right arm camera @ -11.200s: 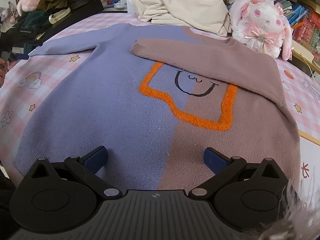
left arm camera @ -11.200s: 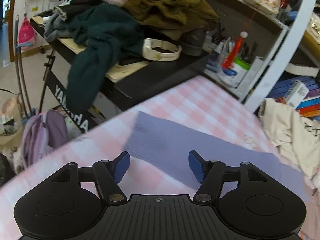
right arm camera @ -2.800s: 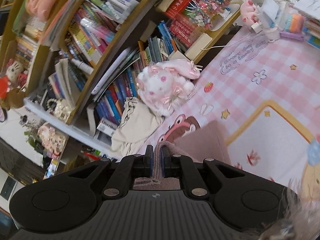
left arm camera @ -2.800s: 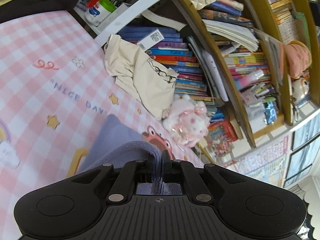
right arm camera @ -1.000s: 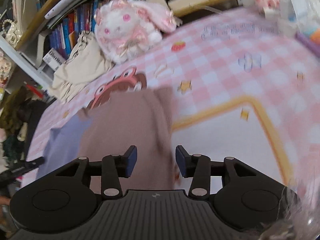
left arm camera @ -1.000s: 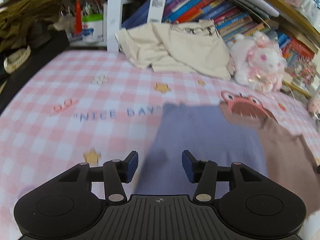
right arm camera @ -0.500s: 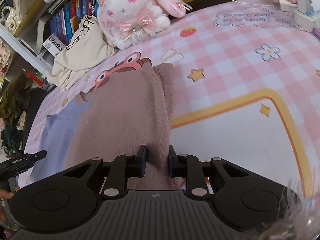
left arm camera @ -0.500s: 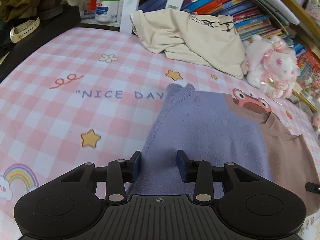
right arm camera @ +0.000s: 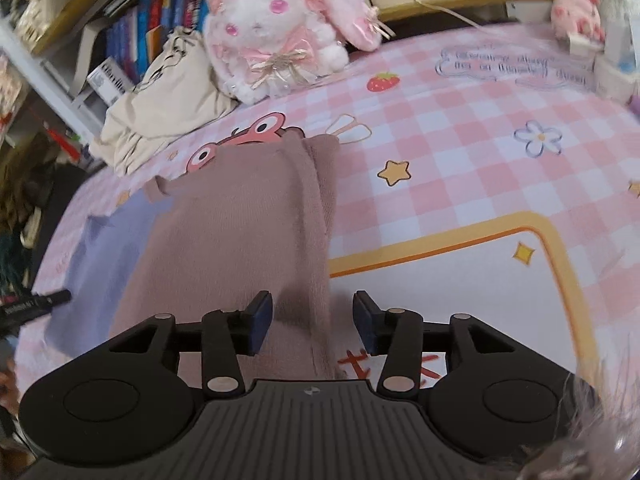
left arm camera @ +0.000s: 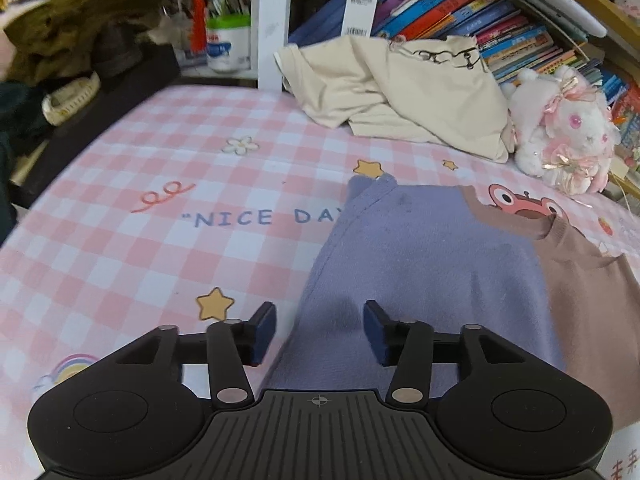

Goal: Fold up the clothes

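You're working over a pink-and-white checked bedsheet [left arm camera: 120,240] printed with stars, a flower and the words "NICE DAY"; at its far edge a bookshelf [left arm camera: 460,12] runs along, crammed with leaning books; a white upright post [left arm camera: 272,20] stands at its left end; a cream garment [left arm camera: 400,88] lies crumpled against the books, a white-and-pink plush rabbit [left arm camera: 560,128] just right of it; far left a dark stand [left arm camera: 100,92] holds heaped clothes; lighting is soft and even.
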### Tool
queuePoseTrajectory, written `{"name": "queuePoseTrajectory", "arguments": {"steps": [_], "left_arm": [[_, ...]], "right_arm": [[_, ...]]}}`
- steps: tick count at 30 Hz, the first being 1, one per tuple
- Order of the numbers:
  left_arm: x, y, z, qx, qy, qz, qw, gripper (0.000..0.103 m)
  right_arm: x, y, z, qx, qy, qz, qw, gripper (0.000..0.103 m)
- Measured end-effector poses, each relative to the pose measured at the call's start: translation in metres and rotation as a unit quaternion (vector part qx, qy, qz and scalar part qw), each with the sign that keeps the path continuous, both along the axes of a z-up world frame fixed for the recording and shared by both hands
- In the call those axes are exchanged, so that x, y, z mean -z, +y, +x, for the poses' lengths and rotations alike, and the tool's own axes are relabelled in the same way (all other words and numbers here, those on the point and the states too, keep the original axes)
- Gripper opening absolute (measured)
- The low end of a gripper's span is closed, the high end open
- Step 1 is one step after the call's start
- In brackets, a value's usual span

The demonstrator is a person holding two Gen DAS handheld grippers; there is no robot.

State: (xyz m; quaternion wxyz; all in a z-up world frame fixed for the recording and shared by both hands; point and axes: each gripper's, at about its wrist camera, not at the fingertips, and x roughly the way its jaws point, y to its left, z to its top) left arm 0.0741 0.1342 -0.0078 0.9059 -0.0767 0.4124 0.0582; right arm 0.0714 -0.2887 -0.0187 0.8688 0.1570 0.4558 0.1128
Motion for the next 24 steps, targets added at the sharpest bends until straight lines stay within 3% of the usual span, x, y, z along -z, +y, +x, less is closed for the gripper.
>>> {"name": "queuePoseTrajectory", "arguments": {"steps": [3,6,15,24], "left_arm": [[-0.009,-0.005,-0.018,0.000,-0.013,0.001,0.9999,0.070],[-0.012,-0.011,-0.036,-0.001,-0.013,-0.006,0.9999,0.074],[-0.013,-0.036,-0.074,-0.011,0.003,-0.010,0.9999,0.084],[-0.003,-0.075,-0.096,-0.012,0.016,-0.012,0.9997,0.085]], "right_arm": [[-0.009,0.002,-0.013,-0.018,-0.018,-0.025,0.999,0.057],[-0.014,0.004,-0.027,-0.038,-0.034,-0.051,0.997,0.071],[-0.013,0.007,-0.057,-0.094,-0.025,-0.095,0.991,0.088],[-0.008,0.012,-0.063,-0.135,-0.018,-0.115,0.984,0.091]]}}
